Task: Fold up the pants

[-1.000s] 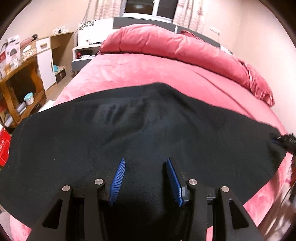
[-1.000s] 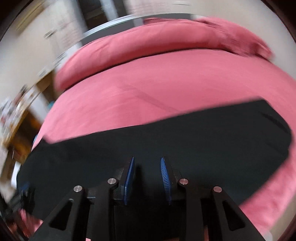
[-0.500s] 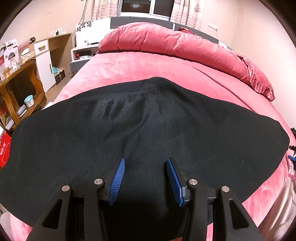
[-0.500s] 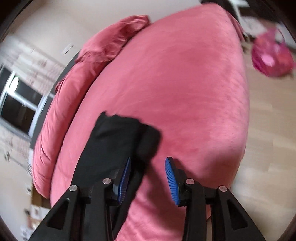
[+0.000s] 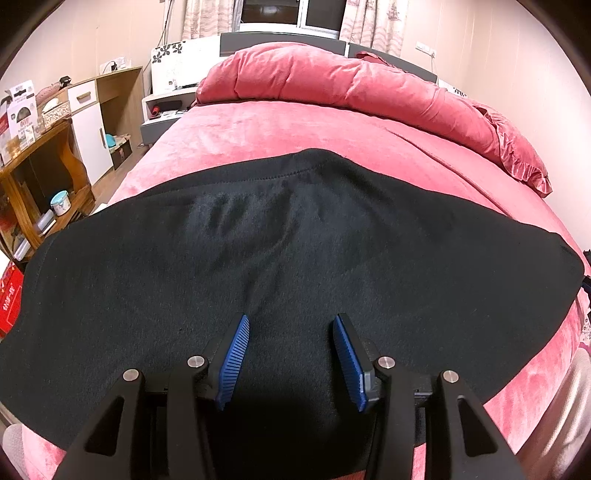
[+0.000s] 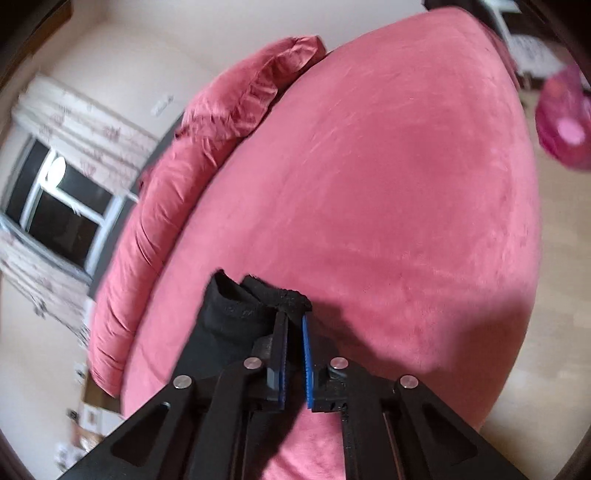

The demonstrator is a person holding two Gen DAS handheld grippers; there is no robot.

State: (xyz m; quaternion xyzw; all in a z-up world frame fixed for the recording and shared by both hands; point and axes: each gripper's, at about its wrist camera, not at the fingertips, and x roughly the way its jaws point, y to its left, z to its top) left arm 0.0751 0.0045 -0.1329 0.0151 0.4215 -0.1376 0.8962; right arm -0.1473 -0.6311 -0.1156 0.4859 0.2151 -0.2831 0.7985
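At the far left of the left wrist view a wooden shelf unit point(image 5: 40, 177) stands against the wall, holding boxes and a small pale-blue pot, with a white cupboard door point(image 5: 90, 136) next to it. To the right of these, the bed point(image 5: 280, 129) fills the room, covered in pink plush, with a rolled pink duvet point(image 5: 354, 85) lying across its head below a curtained window point(image 5: 291, 14). The black pants point(image 5: 295, 251) lie spread flat across the near part of the bed, reaching from its left edge almost to its right edge, a stitched hem running along the far side. The left tongs point(image 5: 290, 321) hover over the middle of the cloth with the blue pads well apart and nothing between them. In the right wrist view, which is rolled sideways and slightly blurred, the right tongs point(image 6: 294, 319) are closing on the bunched end of the pants point(image 6: 236, 314) at the right side of the bed point(image 6: 388, 184), a narrow fold of black fabric pinched between the pads. Farther right, a pink bag point(image 6: 565, 122) sits on the pale floor point(image 6: 561, 258).
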